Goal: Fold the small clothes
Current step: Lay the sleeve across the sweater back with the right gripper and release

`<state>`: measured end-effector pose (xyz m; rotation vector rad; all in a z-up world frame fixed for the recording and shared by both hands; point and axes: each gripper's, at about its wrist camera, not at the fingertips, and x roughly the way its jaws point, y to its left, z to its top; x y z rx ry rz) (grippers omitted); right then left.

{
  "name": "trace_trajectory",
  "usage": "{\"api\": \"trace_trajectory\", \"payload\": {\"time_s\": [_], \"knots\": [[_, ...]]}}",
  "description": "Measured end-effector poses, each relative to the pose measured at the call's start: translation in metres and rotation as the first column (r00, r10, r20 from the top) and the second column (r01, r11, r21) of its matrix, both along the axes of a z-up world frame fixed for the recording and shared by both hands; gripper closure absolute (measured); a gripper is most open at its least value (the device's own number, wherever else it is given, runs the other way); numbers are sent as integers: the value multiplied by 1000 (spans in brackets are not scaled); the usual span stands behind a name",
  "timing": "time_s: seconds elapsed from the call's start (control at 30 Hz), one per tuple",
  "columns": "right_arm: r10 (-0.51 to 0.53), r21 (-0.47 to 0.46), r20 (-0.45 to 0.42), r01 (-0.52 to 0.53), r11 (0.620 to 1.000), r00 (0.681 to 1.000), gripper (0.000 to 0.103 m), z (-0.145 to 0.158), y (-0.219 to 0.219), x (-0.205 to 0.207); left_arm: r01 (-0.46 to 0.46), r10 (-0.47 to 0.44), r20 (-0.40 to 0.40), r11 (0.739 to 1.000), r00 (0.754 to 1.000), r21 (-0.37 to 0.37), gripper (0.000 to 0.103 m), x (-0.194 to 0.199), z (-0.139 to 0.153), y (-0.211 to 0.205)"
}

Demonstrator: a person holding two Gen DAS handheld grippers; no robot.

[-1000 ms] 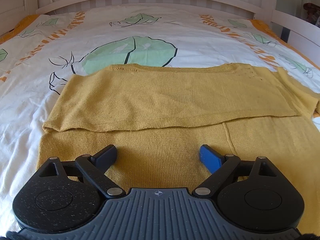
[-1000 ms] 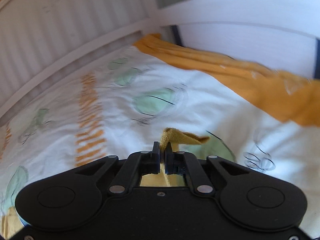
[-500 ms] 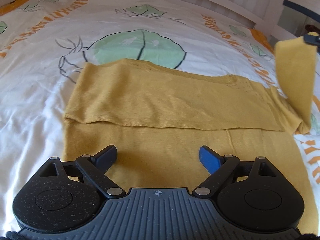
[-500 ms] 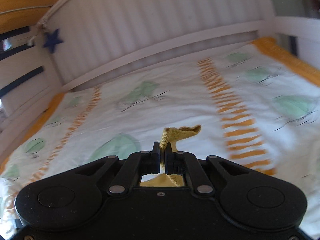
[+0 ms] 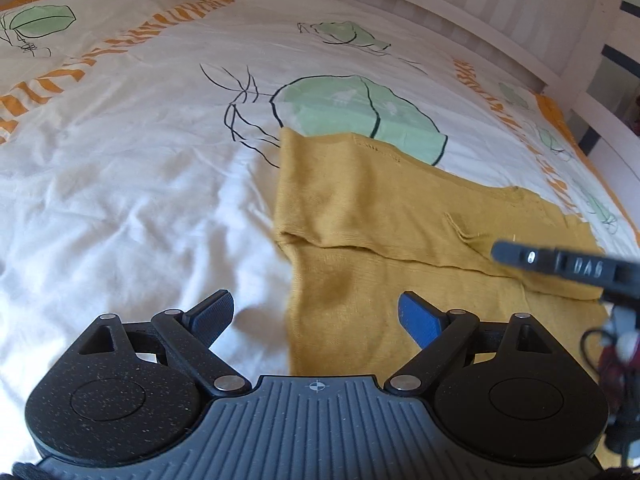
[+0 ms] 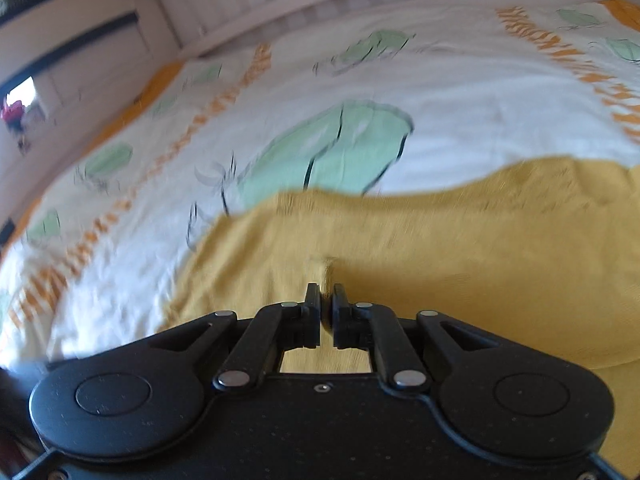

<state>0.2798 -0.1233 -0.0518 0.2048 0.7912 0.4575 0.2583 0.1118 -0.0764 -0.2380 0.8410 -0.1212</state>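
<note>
While the left gripper (image 5: pixel 316 312) hovers low with its jaws spread wide apart and nothing between them, the mustard knit garment (image 5: pixel 384 216) lies on the white bedspread (image 5: pixel 132 184). In this left wrist view the garment is partly folded: an upper layer lies across the far half, its near edge running as a crease across the cloth. The garment's left edge passes between the two fingers, so the dark left finger (image 5: pixel 214 314) sits over bare bedspread and the blue-padded right one (image 5: pixel 418 318) over the knit. Beyond the garment, its far edge overlaps a large green leaf print (image 5: pixel 352 108) on the bedspread. To the garment's right, the right gripper (image 5: pixel 560 266) reaches in as a dark bar above the cloth, with a white bed frame (image 5: pixel 576 80) farther back.

From the right wrist view, which is blurred, the right gripper (image 6: pixel 326 306) is pressed together on a small pinch of the garment (image 6: pixel 440 248), a nub of yellow knit poking up between the fingertips. The garment spreads ahead of and to the right of the gripper, with the bedspread (image 6: pixel 460 128) and its green leaf print (image 6: pixel 332 148) beyond the cloth's far edge.
</note>
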Motion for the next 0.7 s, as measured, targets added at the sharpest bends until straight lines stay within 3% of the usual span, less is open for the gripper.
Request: {"api": "trace_trajectory", "payload": {"time_s": [0.07, 0.13, 0.2, 0.4, 0.6, 0.63, 0.7], "knots": [[24, -26, 6, -24, 999, 1000, 79, -5, 4, -7, 6, -6, 3, 1000, 1000, -3, 14, 1, 2, -1], [36, -42, 30, -35, 999, 999, 59, -4, 3, -14, 16, -16, 12, 1000, 1000, -8, 14, 4, 6, -5], [39, -54, 63, -36, 998, 997, 49, -1, -3, -25, 36, -35, 20, 999, 999, -20, 14, 8, 9, -11], [45, -159, 109, -27, 987, 993, 39, 0, -21, -53, 107, -106, 21, 992, 994, -61, 14, 23, 12, -50], [37, -229, 107, -12, 973, 994, 39, -15, -37, -80, 189, -188, 28, 980, 982, -62, 15, 36, 7, -94], [35, -224, 109, -10, 975, 993, 38, -17, -39, -84, 203, -201, 26, 977, 979, -65, 16, 38, 5, -100], [31, -211, 120, -5, 977, 992, 38, -19, -42, -89, 224, -223, 14, 972, 975, -68, 27, 43, 2, -111]]}}
